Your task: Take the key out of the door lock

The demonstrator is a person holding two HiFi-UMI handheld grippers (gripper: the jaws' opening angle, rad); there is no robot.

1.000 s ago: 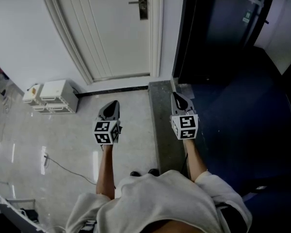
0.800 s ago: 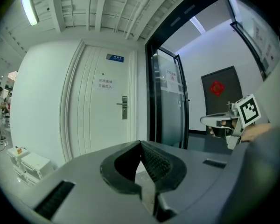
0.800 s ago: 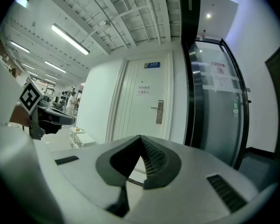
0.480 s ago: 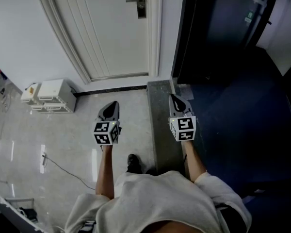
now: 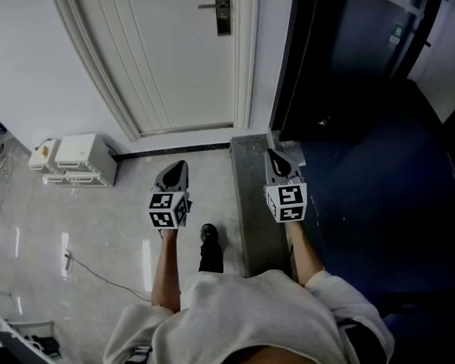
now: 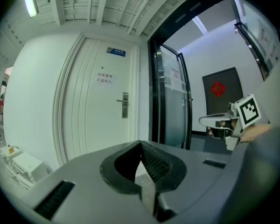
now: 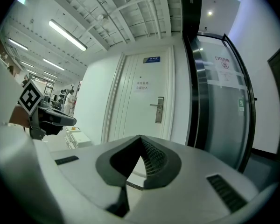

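Two hand-held grippers are held out ahead of the person's torso, side by side and level. Both point towards the white door (image 5: 186,51) and are well short of it.

Left hand-held gripper (image 5: 180,163): the bare forearm is extended straight forward with the marker cube uppermost. The jaws are closed tip to tip with nothing between them.

Right hand-held gripper (image 5: 271,153): the forearm is likewise extended, and the jaws are closed together and empty. It sits right of the door, over the grey sill strip (image 5: 250,203) beside the dark glass doorway (image 5: 349,67).

Door lock (image 5: 223,7): a metal plate with a lever handle at the door's right edge, far ahead of both sets of jaw tips.

Key: too small to make out at the lock in any view.

Other items:
- A paper notice (image 6: 105,78) is fixed on the door above handle height.
- White boxes (image 5: 80,156) stand on the floor left of the door, against the wall.
- One dark shoe (image 5: 208,235) shows on the floor between the forearms.
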